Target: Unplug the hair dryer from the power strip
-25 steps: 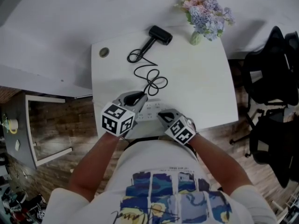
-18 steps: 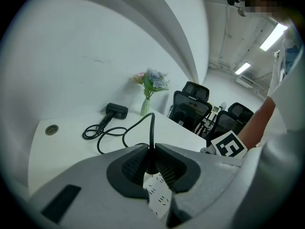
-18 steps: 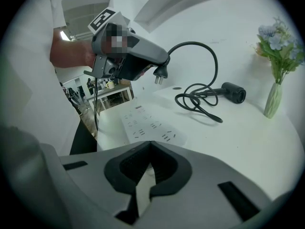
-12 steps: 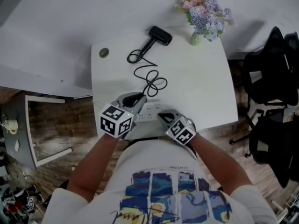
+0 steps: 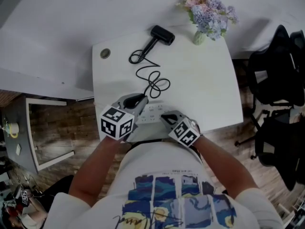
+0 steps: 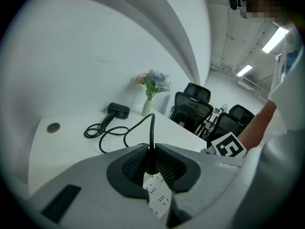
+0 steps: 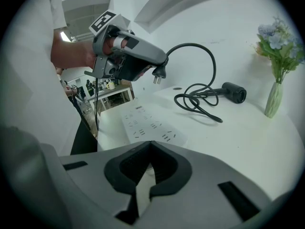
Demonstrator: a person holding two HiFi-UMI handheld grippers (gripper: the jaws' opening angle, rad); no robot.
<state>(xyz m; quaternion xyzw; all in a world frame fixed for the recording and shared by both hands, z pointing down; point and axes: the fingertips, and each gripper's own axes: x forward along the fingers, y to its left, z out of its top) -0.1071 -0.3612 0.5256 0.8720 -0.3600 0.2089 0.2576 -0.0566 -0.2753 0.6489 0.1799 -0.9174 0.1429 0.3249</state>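
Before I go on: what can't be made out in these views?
- Head view: the left tongs hide the plug.
- Left gripper view: the pads cover the plug; only its cord shows.
- Right gripper view: the right tongs' own body hides whether they touch the power strip.

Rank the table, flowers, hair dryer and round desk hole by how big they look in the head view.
Largest to smallest:
1. table
2. flowers
3. hair dryer
4. round hole
No two look alike.
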